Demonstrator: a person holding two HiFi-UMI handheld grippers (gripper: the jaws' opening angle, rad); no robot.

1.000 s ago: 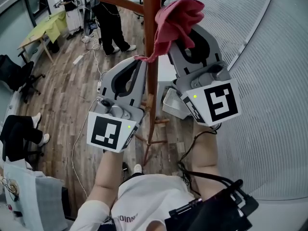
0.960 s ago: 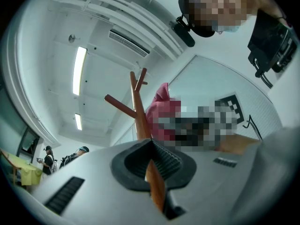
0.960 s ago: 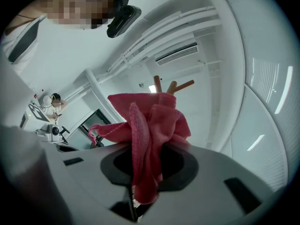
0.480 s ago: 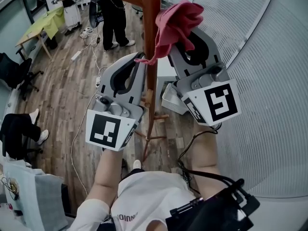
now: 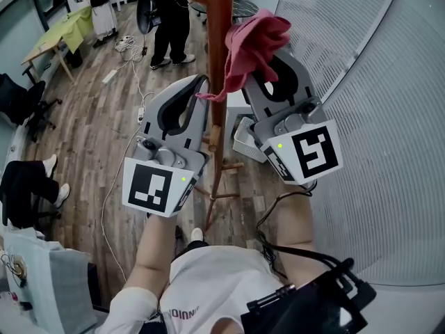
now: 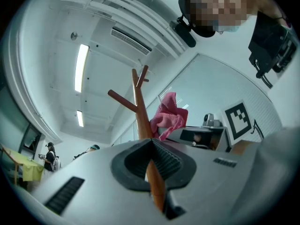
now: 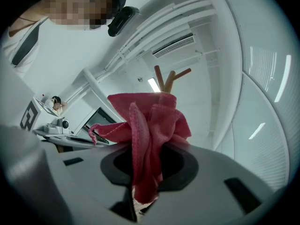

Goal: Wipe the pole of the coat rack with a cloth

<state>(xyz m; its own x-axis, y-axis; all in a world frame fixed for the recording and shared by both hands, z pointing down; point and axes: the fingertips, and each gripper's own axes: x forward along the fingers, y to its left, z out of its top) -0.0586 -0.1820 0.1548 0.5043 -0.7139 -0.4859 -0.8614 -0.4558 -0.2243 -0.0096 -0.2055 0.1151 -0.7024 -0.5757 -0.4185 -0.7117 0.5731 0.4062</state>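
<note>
Right gripper (image 7: 145, 175): is clamping the bunched pink cloth (image 7: 150, 121) between its jaws.
Left gripper (image 6: 152, 172): is holding the pole (image 6: 140, 118) between closed jaws, just below the cloth.
Cloth: is lying against the pole's upper part, seemingly touching.
Doing well: I am judging that the cloth should be pressing firmly while sliding, with the left gripper steadying the rack.
White basket (image 5: 245, 143): is standing near the rack's foot; contents not visible.

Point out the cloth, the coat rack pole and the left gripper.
cloth (image 5: 254, 40), head view, its bunched middle.
pole (image 5: 219, 19), head view, bare shaft beside the cloth.
left gripper (image 6: 151, 146), left gripper view, between its fingertips.
</note>
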